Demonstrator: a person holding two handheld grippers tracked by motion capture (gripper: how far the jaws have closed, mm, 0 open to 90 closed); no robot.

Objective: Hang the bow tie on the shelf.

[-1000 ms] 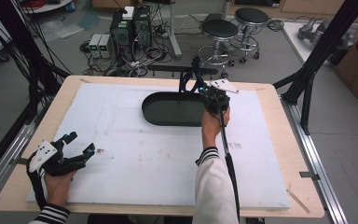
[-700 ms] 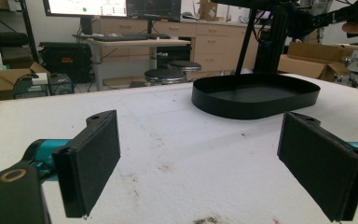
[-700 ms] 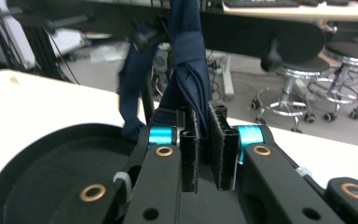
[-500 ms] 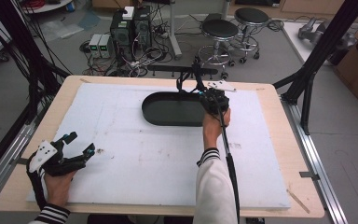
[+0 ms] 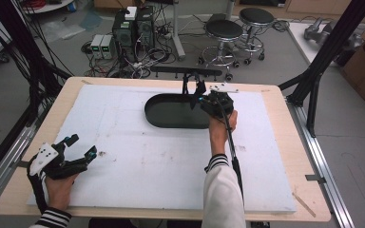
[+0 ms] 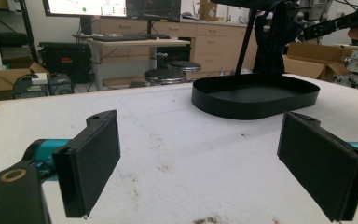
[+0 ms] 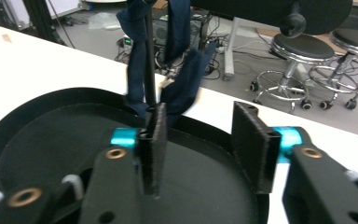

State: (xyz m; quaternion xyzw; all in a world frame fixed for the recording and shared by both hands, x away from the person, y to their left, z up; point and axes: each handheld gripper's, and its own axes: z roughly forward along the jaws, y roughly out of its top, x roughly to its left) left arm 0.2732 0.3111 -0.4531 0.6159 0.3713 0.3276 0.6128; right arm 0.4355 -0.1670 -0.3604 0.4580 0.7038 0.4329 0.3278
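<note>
Where cloth (image 7: 177, 88) drapes, oval black tray (image 5: 171, 121)

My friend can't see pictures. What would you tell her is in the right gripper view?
The right hand-held gripper hangs open over a black oval tray, its jaws apart. Dark blue cloth dangles just beyond the jaws at the tray's far rim. Behind are round stools on a grey floor.

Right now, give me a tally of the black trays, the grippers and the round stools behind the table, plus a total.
black tray: 1
grippers: 2, the left gripper and the right gripper
round stools: 2, one nearer and one farther
Total: 5
</note>
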